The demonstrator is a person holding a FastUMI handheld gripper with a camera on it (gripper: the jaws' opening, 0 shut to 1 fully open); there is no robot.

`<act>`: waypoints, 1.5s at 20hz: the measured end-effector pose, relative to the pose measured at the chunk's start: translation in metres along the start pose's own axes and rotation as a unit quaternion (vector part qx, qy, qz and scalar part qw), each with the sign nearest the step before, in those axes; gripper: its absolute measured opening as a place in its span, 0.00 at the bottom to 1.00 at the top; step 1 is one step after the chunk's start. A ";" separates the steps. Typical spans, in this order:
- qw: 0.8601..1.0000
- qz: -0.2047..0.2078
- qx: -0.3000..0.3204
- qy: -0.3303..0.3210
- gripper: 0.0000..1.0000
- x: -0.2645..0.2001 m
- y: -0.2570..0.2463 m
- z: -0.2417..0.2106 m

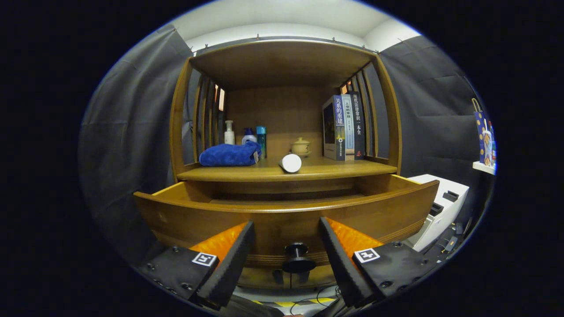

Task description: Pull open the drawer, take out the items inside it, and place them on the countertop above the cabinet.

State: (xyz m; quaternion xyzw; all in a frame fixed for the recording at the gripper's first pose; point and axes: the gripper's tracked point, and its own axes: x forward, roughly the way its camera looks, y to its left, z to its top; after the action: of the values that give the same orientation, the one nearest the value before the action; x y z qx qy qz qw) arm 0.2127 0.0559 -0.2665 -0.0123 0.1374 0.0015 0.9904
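The wooden drawer (282,215) stands pulled out of the cabinet, its curved front just ahead of my fingers. Its black knob (297,257) sits between my fingertips, with clear gaps on both sides. My gripper (286,229) is open, its black-and-orange fingers (231,255) touching nothing. The inside of the drawer is hidden behind its front. On the countertop (343,169) above lie a folded blue towel (229,155) at the left and a white cylinder (291,163) on its side near the front edge.
At the back of the shelf stand several bottles (246,134), a small lidded cup (301,146) and upright books (346,127). A white machine (440,207) sits to the right of the cabinet. Cables lie on the floor below.
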 end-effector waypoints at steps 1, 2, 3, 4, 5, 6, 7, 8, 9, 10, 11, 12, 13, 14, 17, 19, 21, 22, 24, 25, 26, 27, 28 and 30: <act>1.000 0.000 -0.002 0.002 0.98 0.009 0.000 -0.001; 1.000 0.000 -0.002 0.004 0.98 0.015 0.000 -0.001; 1.000 0.000 -0.001 0.007 0.98 0.019 0.001 -0.001; 1.000 0.000 -0.001 0.009 0.98 0.025 0.001 -0.002; 1.000 0.000 -0.001 0.010 0.98 0.033 0.002 -0.002; 1.000 0.000 -0.003 0.008 0.98 0.039 0.001 -0.001; 1.000 0.000 -0.003 0.006 0.98 0.048 0.002 0.000; 1.000 0.000 -0.002 0.004 0.98 0.054 0.002 0.000; 1.000 -0.001 0.001 -0.001 0.98 0.063 0.002 0.003; 1.000 -0.002 0.002 -0.003 0.98 0.068 0.002 0.004; 1.000 -0.003 0.002 -0.004 0.98 0.074 0.003 0.004; 1.000 -0.002 0.001 -0.004 0.98 0.078 0.002 0.004; 1.000 -0.002 -0.002 -0.004 0.98 0.082 0.002 0.005; 1.000 -0.002 -0.002 -0.002 0.98 0.084 0.003 0.004; 1.000 -0.003 0.003 0.002 0.98 0.097 0.003 0.005; 1.000 -0.004 -0.001 0.003 0.98 0.098 0.001 0.005; 1.000 -0.004 -0.001 0.004 0.98 0.099 0.000 0.005; 1.000 -0.004 0.000 0.005 0.98 0.099 -0.001 0.004; 1.000 -0.004 -0.006 0.000 0.98 0.099 -0.001 0.005; 1.000 -0.005 -0.007 0.000 0.97 0.097 -0.002 0.004; 1.000 -0.014 -0.007 -0.004 0.97 0.097 -0.006 0.004; 1.000 -0.015 0.000 -0.010 0.97 0.091 -0.006 0.009; 1.000 -0.013 0.004 -0.022 0.97 0.084 -0.005 0.016; 0.999 -0.009 0.005 -0.044 0.97 0.069 -0.004 0.035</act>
State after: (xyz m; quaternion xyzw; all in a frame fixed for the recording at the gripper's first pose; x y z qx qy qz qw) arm 0.2889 0.0530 -0.2520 -0.0081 0.0941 -0.0080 0.9955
